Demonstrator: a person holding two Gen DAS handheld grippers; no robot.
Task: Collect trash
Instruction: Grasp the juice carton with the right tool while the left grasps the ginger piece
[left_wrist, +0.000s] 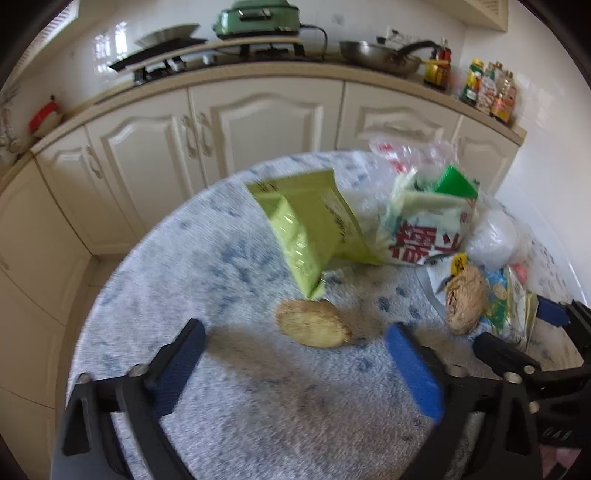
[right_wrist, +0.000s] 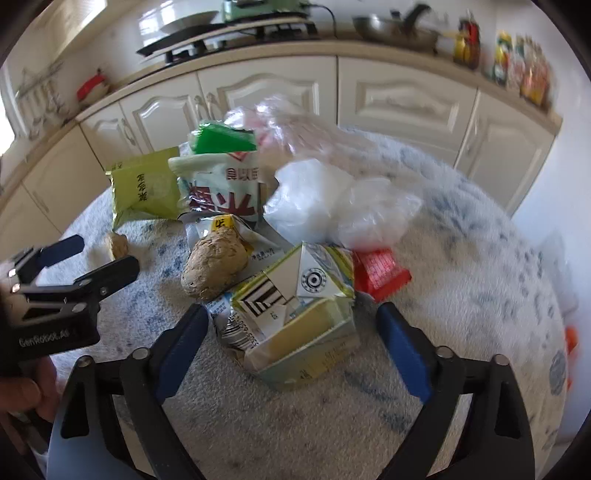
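My left gripper (left_wrist: 295, 338) stands open over the round table (left_wrist: 184, 266). A flat tan root piece (left_wrist: 314, 328) lies just ahead of its fingertips, untouched. Behind it leans a green snack bag (left_wrist: 306, 229), with a white bag with red characters (left_wrist: 424, 229) to its right. My right gripper (right_wrist: 291, 317) is open too, its blue pads on either side of a flattened carton (right_wrist: 299, 314) without pressing it. A knobbly tan root (right_wrist: 214, 266) rests on wrappers left of the carton. A red wrapper (right_wrist: 380, 273) and clear plastic bags (right_wrist: 332, 199) lie behind.
The left gripper (right_wrist: 99, 254) shows at the left of the right wrist view, held by a hand (right_wrist: 22, 391). Cream cabinets (left_wrist: 258, 122) and a counter with a stove (left_wrist: 166, 55), a pan (left_wrist: 376, 55) and bottles (left_wrist: 487, 88) run behind the table.
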